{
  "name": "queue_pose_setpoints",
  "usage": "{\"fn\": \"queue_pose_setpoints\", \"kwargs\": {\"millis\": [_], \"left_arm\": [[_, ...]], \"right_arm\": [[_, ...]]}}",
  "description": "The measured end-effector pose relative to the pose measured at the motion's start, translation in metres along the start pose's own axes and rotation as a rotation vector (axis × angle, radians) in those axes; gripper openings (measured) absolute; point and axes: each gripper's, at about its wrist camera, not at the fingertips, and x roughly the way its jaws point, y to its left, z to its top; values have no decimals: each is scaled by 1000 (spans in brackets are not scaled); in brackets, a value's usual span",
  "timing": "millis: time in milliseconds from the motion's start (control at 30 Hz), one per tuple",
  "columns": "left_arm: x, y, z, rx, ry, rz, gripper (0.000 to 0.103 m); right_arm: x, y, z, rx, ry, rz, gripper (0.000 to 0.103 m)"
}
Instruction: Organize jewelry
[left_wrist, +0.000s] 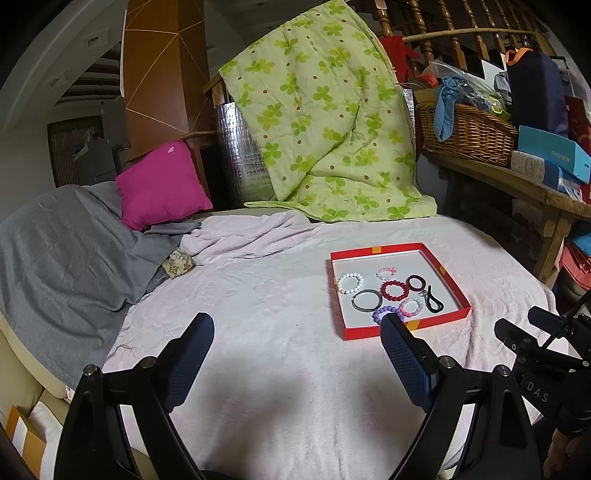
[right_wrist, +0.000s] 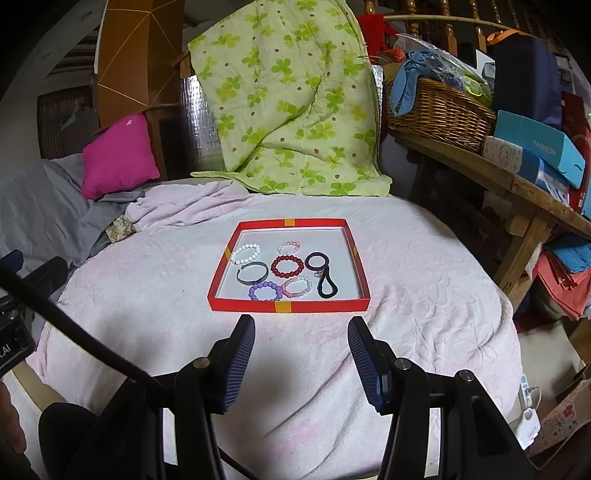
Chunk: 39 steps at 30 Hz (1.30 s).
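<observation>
Seven-odd bracelets and loops lie inside shallow red cardboard tray (right_wrist: 288, 306) on pale pink blanket (right_wrist: 424, 295). My left gripper (left_wrist: 297, 341) spread wide, empty; my right gripper (right_wrist: 301, 341) half-spread, empty, just short of tray. Dark red bead bracelet (right_wrist: 289, 266) likely light, elastic, rolls easily; I'd pinch across one side. Grey open cuff (right_wrist: 253, 272) looks stiff, slippery.

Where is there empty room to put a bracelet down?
The pink blanket is bare in front of the red tray and on both its sides. Inside the tray, the far strip behind the white bracelet is free. The tray's near half is crowded: purple bracelet, dark red bracelet, black loop.
</observation>
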Motion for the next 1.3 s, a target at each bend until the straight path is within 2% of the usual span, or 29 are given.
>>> {"fn": "queue_pose_setpoints", "kwargs": {"millis": [1300], "left_arm": [[-4, 0, -4, -4, -1, 1, 92]], "right_arm": [[-3, 1, -1, 0, -1, 11, 56]]}}
